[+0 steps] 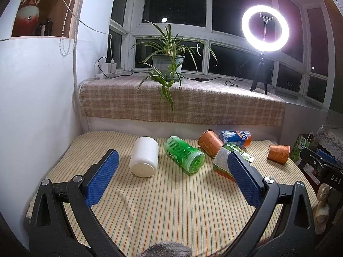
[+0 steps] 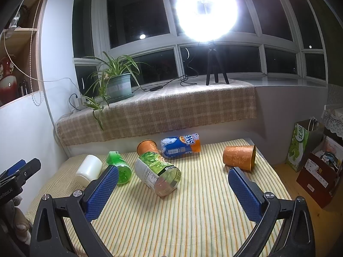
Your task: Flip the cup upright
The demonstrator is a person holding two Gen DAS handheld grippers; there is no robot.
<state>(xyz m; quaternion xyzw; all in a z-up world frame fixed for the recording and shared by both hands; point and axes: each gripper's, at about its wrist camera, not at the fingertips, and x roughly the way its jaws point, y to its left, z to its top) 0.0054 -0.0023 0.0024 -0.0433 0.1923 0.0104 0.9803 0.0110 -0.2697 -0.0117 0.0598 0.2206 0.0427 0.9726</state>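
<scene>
Blue-padded fingers [image 1: 103, 177] of the left gripper [image 1: 173, 160] are spread wide with nothing held between them, and the right gripper [image 2: 173, 177] is likewise held wide open and empty above the striped cloth [image 2: 193, 214]. An orange patterned cup [image 2: 239, 157] is seen lying on its side on that cloth, its mouth turned away from the white jar [image 2: 89, 168], with the right gripper's outer pad just in front of it. A second orange cup [image 2: 148, 146] is tipped against a green-labelled bottle [image 2: 157, 174] near the cloth's middle. Beyond these a blue can [image 2: 181, 145] is laid flat, and a green translucent bottle [image 2: 119, 168] is lying between the labelled bottle and the jar. Behind the cloth, a potted plant [image 2: 116, 83] and a lit ring light [image 2: 206, 10] are set on the checked windowsill cover [image 2: 171, 109].
</scene>
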